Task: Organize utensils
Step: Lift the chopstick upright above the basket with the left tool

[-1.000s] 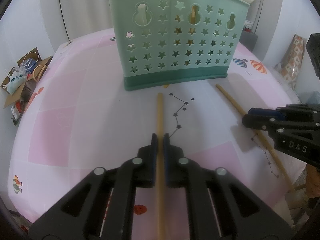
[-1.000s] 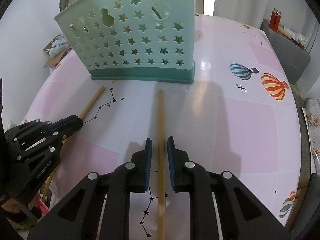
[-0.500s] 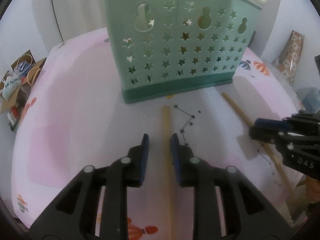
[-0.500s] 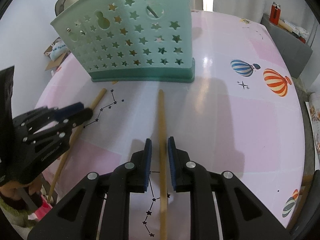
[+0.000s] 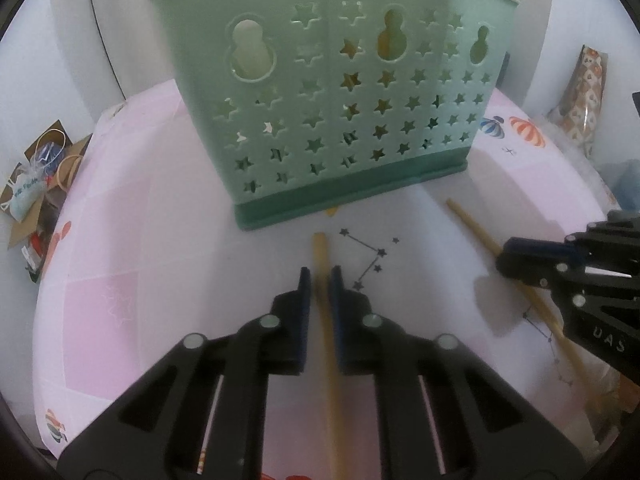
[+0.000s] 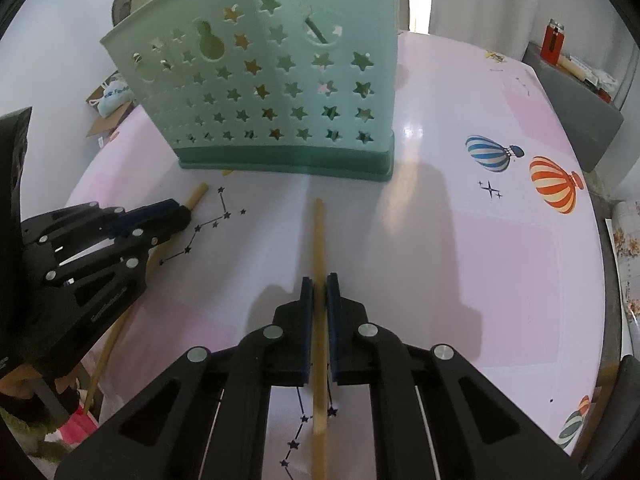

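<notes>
Chopsticks' near ends run out of frame; each claw, left (image 5: 320, 280) and right (image 6: 319, 286), just clamped onto one.

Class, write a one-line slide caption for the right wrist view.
Right claw shut on a wooden chopstick lying before the green star-cut caddy.

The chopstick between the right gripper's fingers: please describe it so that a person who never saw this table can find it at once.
Find the green star-holed basket on the pink tablecloth. Two pale wooden chopsticks lie in front of it. The right gripper's chopstick points at the basket's corner nearest the balloon pictures; the other chopstick lies beside the star-constellation drawing.
</notes>
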Available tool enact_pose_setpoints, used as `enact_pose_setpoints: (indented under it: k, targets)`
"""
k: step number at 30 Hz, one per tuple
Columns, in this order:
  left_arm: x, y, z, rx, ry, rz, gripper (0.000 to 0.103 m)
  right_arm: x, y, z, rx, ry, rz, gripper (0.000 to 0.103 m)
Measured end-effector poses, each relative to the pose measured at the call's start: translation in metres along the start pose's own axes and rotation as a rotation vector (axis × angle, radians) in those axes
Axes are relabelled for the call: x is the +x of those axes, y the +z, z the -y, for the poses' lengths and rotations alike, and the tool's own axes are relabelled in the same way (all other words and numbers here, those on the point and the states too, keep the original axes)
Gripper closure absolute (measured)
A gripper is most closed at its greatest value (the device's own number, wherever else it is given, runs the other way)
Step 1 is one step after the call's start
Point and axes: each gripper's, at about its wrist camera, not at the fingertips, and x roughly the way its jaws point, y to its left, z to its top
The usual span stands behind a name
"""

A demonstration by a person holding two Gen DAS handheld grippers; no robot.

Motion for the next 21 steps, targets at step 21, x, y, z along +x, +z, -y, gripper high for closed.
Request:
enact_pose_setpoints:
  k: [21]
  targets:
    - [-0.0045, 0.0040, 0.0016, 0.018, 0.010, 0.004, 0.096, -0.0047, -0.0068, 0.0020, 0.044, 0.028, 0.003, 0.096]
